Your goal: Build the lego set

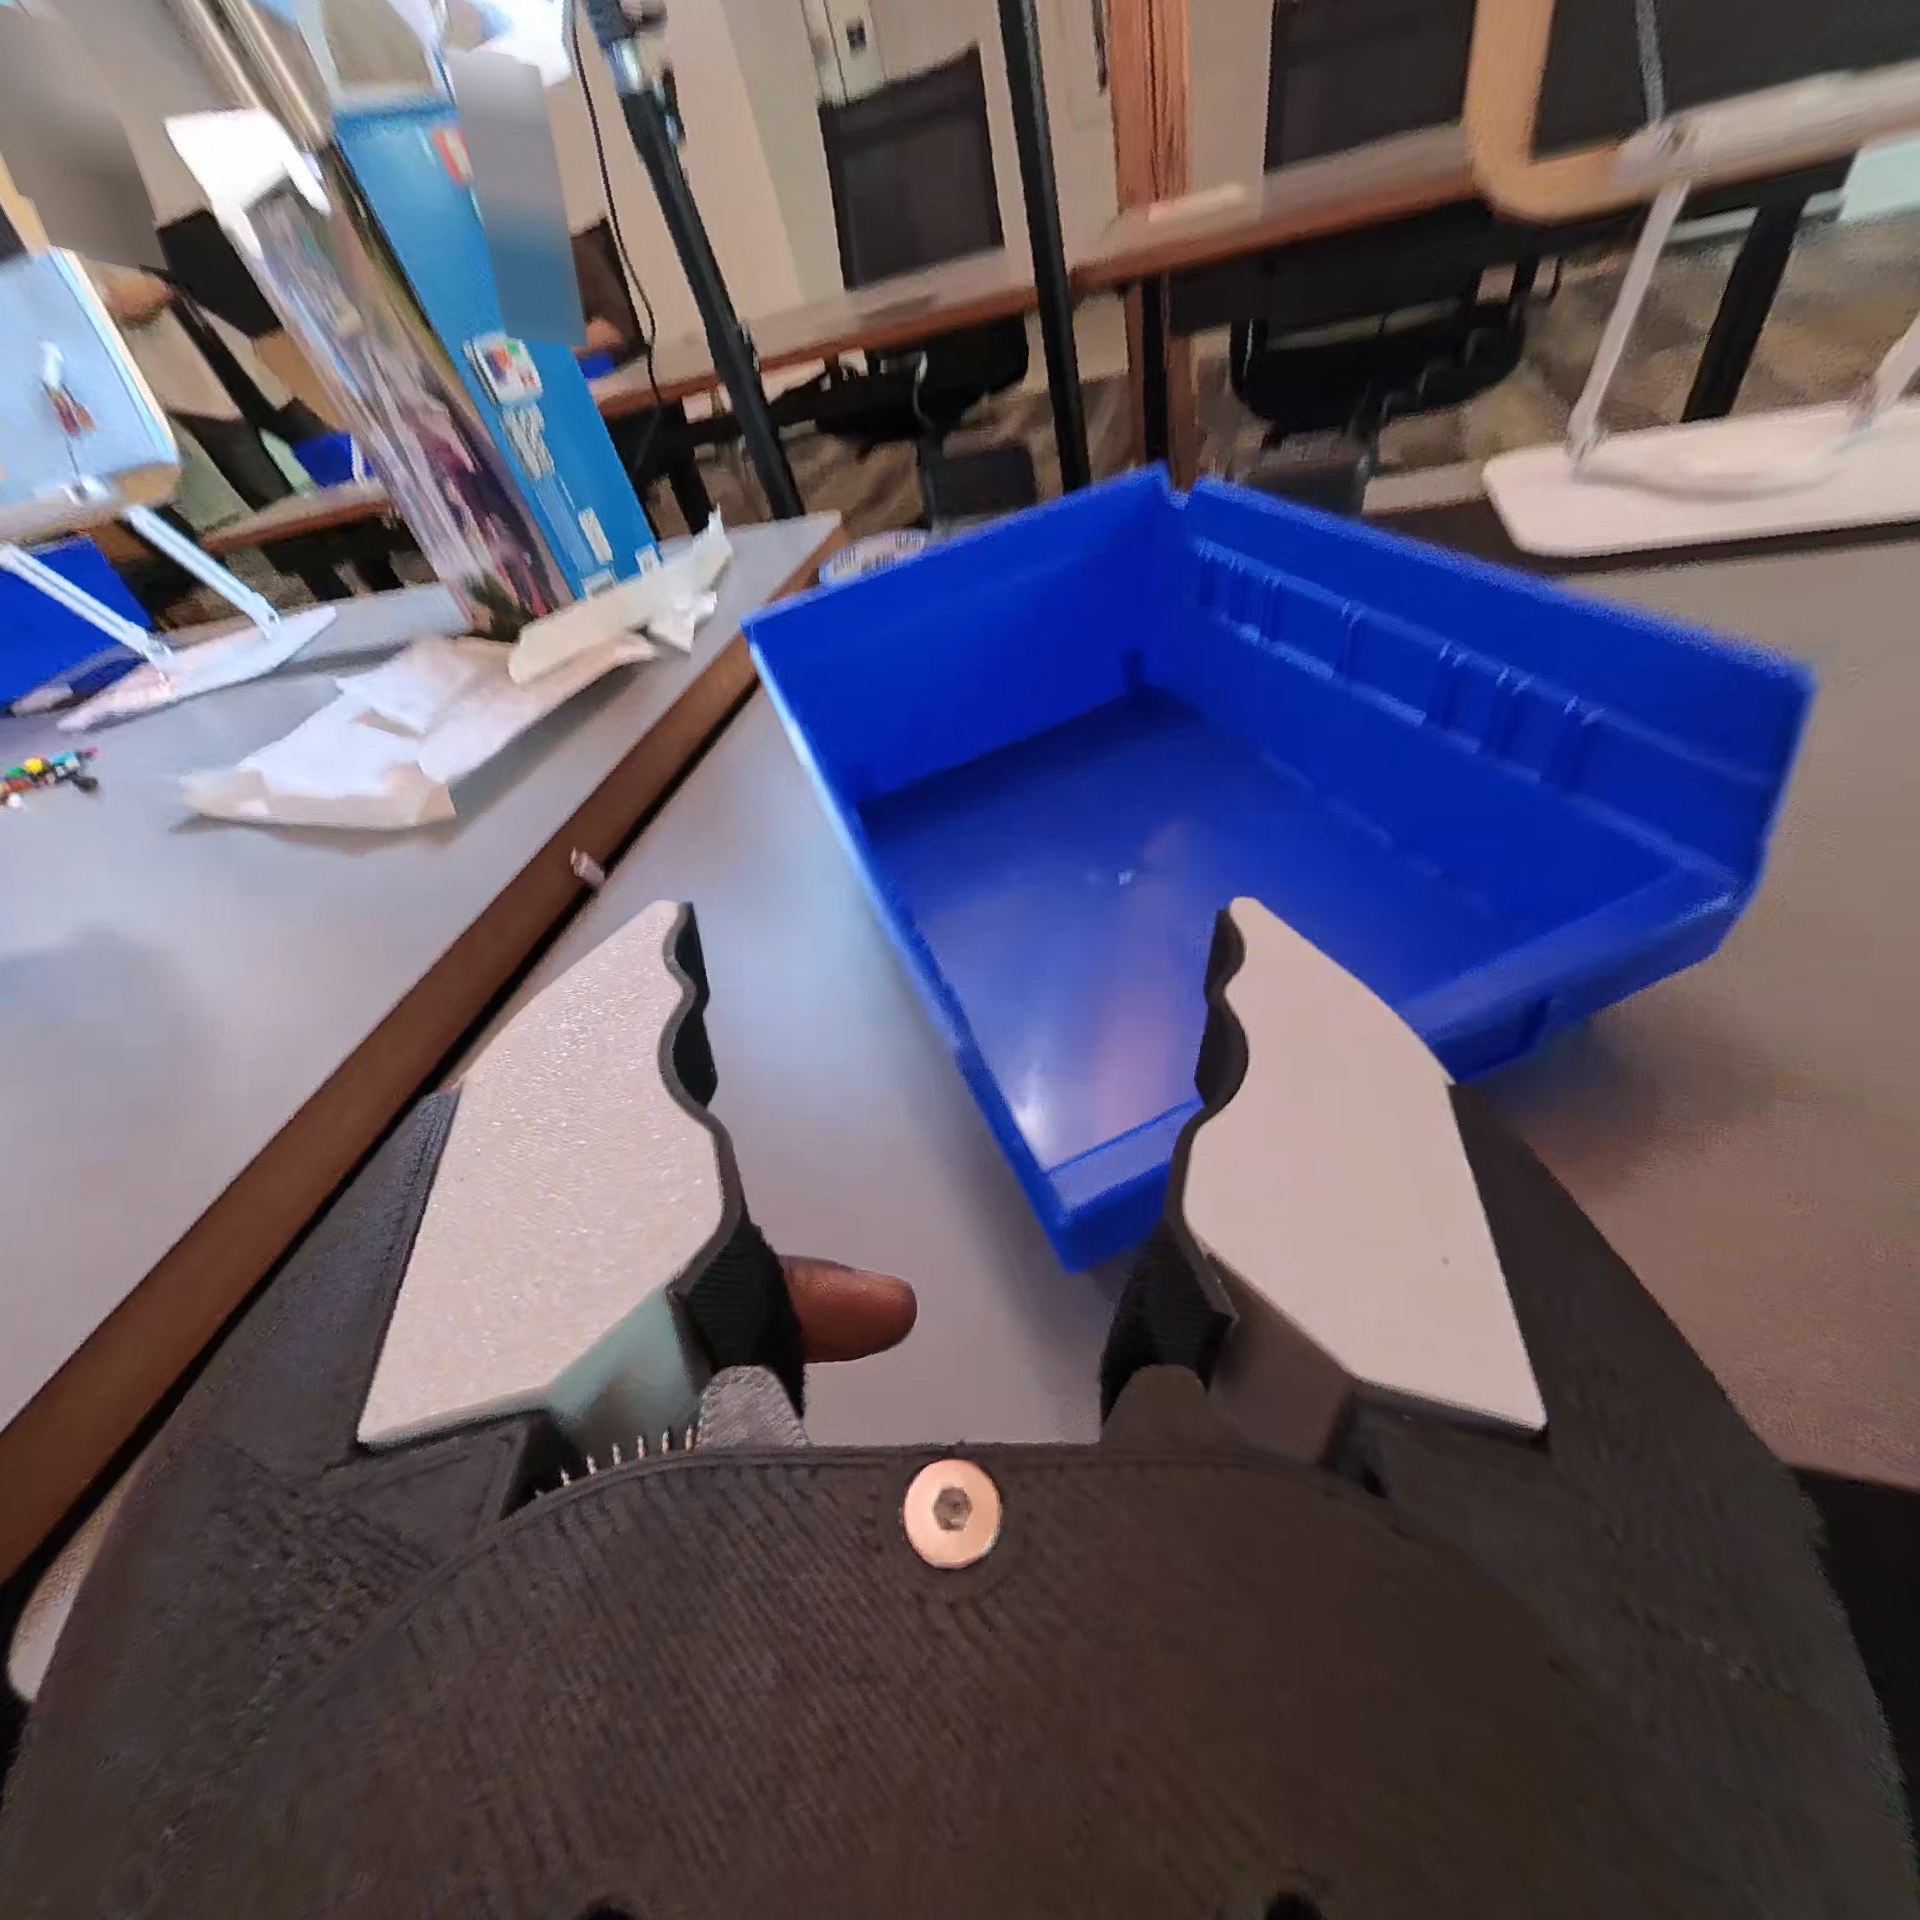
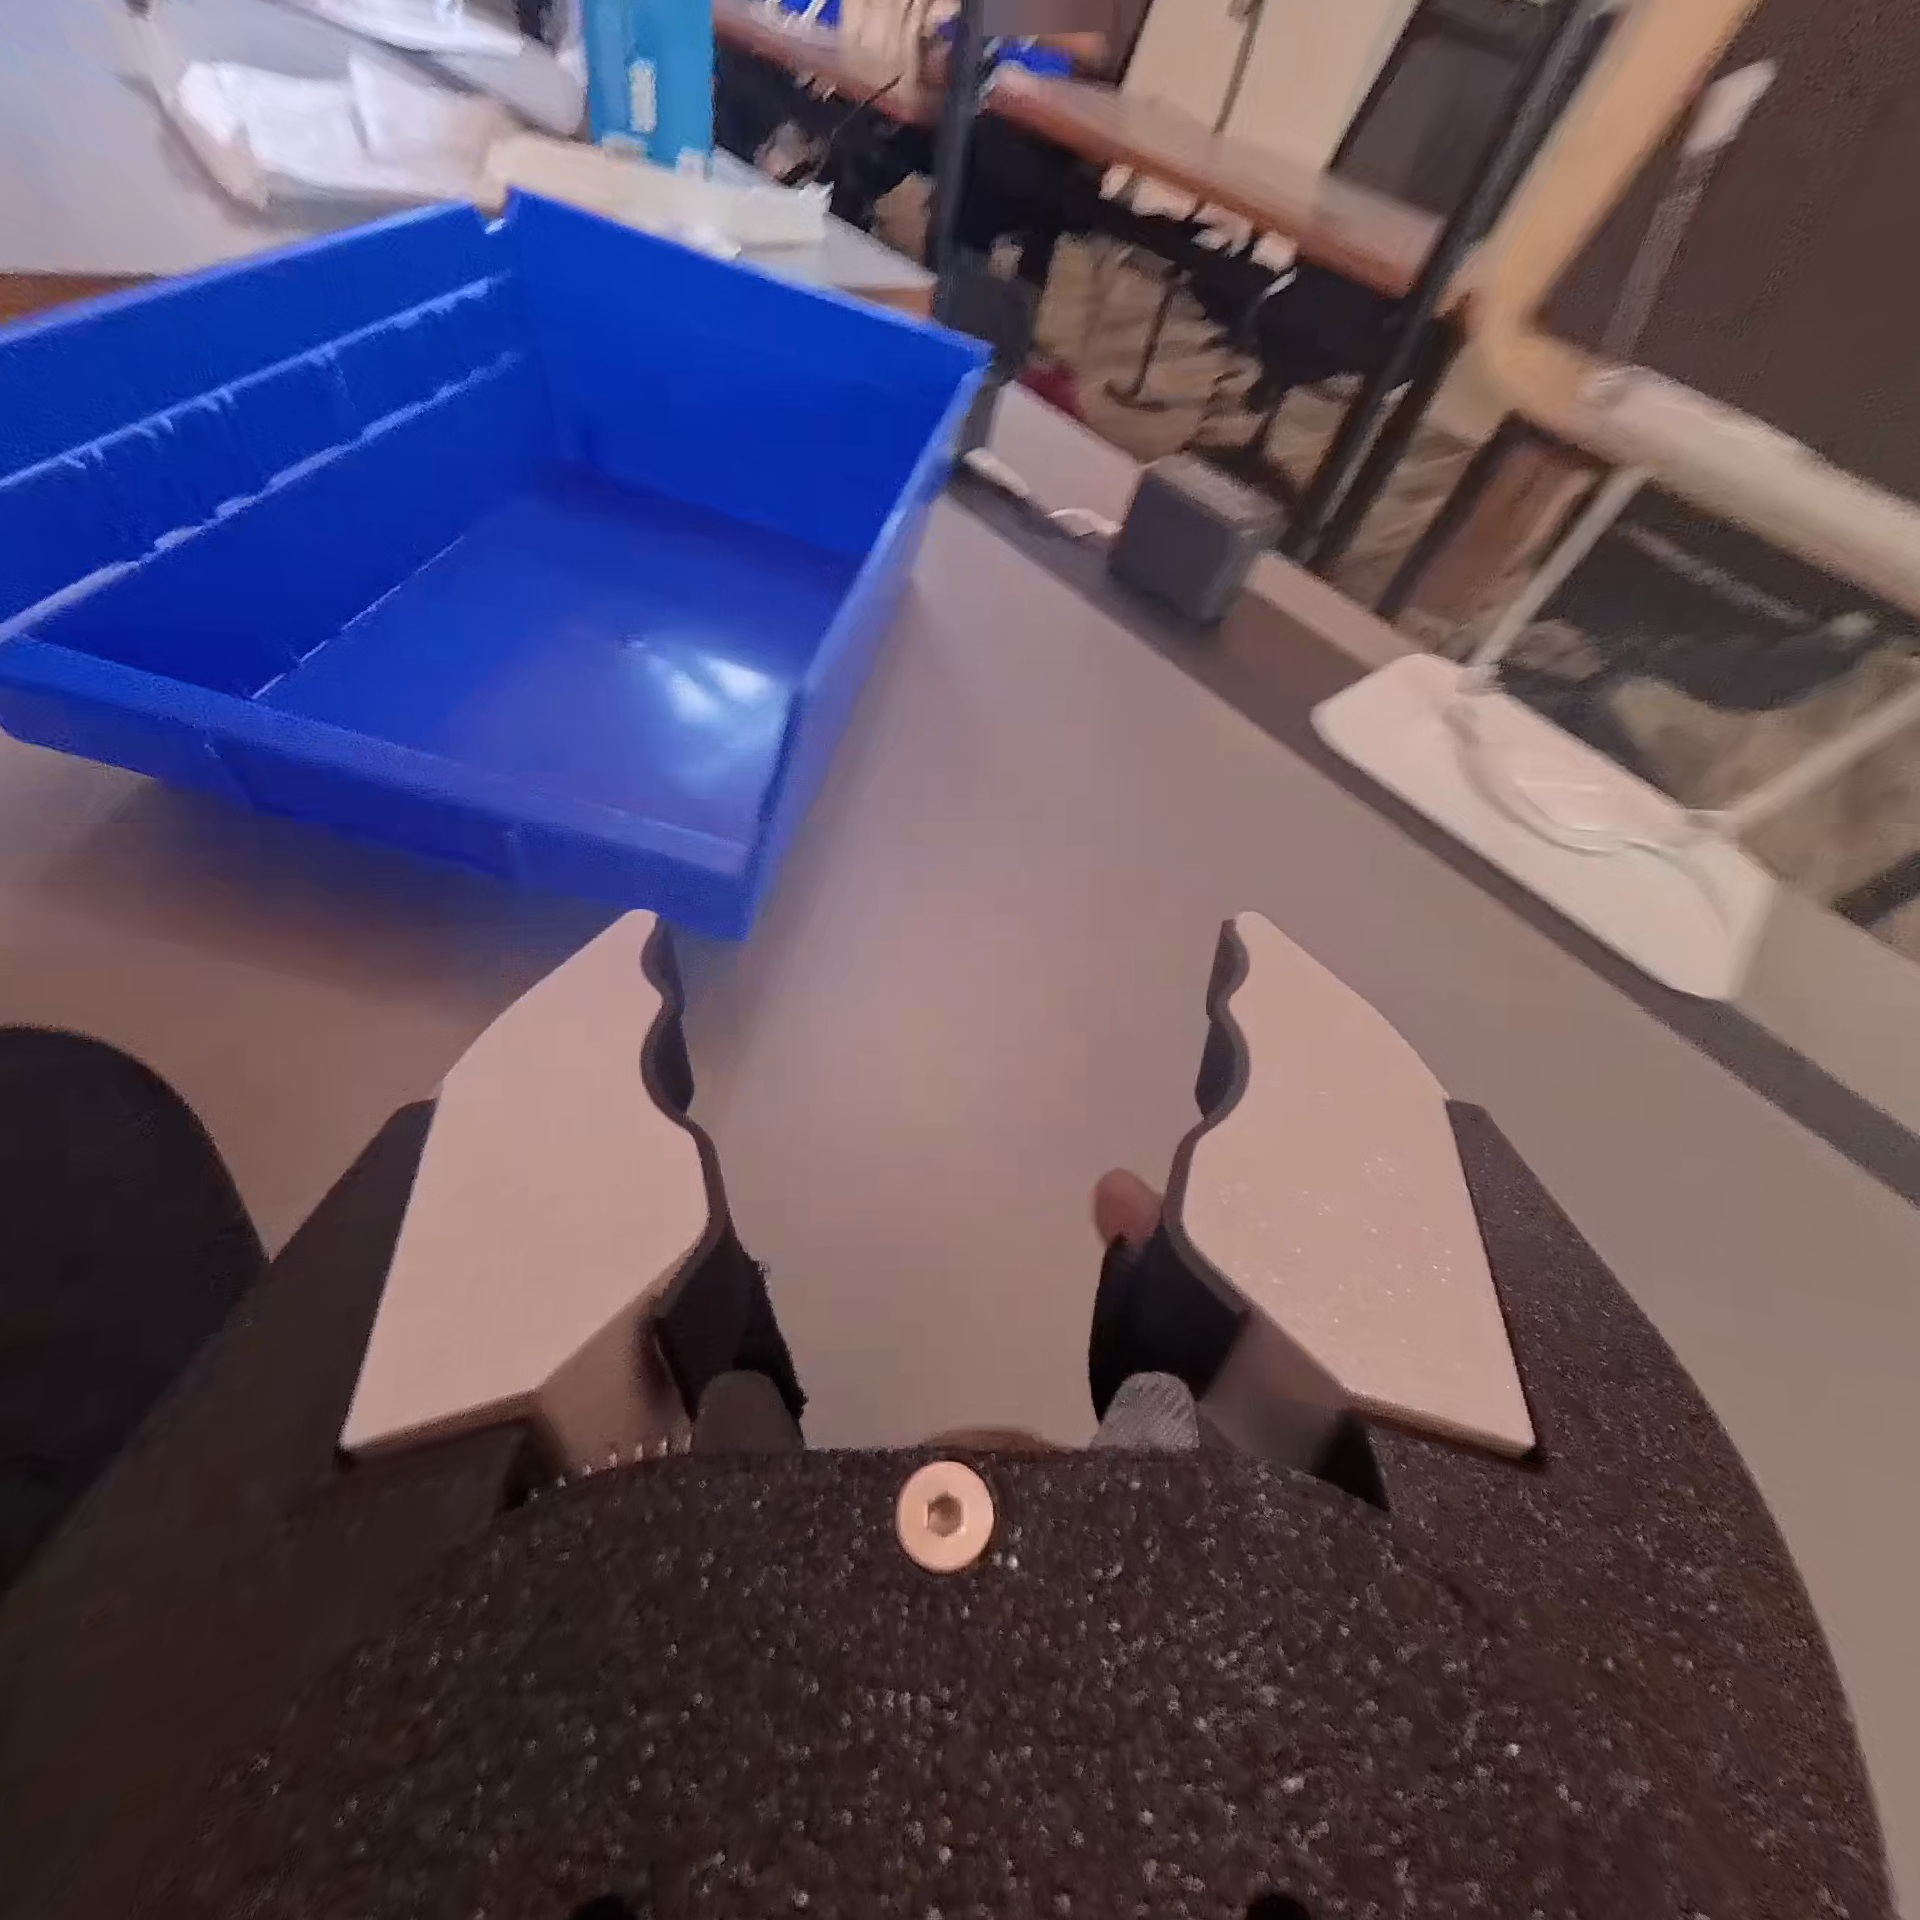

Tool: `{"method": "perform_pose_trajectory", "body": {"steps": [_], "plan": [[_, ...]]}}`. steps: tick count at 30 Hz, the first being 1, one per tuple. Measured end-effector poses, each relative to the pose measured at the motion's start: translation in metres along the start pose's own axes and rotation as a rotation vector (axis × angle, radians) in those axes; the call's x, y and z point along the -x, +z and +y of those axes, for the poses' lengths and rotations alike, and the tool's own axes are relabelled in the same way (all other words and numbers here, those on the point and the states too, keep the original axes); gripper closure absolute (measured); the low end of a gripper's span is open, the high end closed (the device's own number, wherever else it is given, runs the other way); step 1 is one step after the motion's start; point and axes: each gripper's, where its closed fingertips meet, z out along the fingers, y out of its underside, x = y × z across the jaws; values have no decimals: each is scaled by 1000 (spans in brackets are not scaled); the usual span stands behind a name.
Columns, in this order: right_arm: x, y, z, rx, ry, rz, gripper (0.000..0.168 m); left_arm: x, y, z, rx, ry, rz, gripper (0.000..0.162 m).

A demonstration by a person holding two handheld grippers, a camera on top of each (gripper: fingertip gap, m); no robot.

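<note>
Both tools (image 1: 961, 914) (image 2: 940, 925) agape — bare table (image 2: 1039, 831); bin (image 1: 1299, 810) beside.

Left wrist view looks forward and down from low over the grey table (image 1: 831, 1039), close to the blue bin (image 1: 1299, 831) at right. Right wrist view faces similarly, bin (image 2: 623, 416) at left. Both share bin and table (image 2: 1039, 935).

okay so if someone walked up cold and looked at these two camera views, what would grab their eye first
The bright blue bin, empty, sits on the grey table just ahead of both grippers. Next come the open left gripper and open right gripper, each holding nothing. On the neighbouring table to the left lie crumpled white bags and a few small colourful lego pieces.
</note>
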Motion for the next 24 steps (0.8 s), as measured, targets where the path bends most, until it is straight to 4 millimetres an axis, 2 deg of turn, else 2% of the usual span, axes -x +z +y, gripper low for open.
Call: {"method": "perform_pose_trajectory", "body": {"steps": [3, 5, 7, 9, 11, 12, 14, 16, 18, 21, 24], "plan": [[-43, -80, -4, -109, -36, 161, 66, -16, -10, -35, -128, -29, 24, 69], [-80, -146, -5, -177, -52, 298, 65, -41, -18, -57, -206, -59, 111, 71], [-124, -215, 0, -214, -41, 435, 65, -77, -26, -75, -269, -92, 268, 72], [-165, -279, 14, -229, -7, 540, 62, -125, -35, -90, -316, -116, 484, 72], [-196, -326, 38, -222, 53, 569, 60, -179, -49, -99, -344, -124, 733, 72], [-205, -339, 55, -204, 89, 550, 60, -206, -57, -103, -348, -122, 858, 72], [-215, -350, 95, -141, 139, 490, 61, -259, -72, -107, -360, -105, 1064, 73], [-214, -347, 133, -68, 140, 425, 66, -316, -86, -104, -375, -60, 1229, 75], [-208, -339, 159, -2, 134, 363, 75, -373, -99, -94, -347, 4, 1373, 74], [-198, -329, 170, -23, 165, 290, 90, -448, -117, -81, -324, 129, 1533, 73], [-196, -321, 174, -58, 219, 252, 88, -507, -131, -69, -363, 268, 1631, 67]]}}
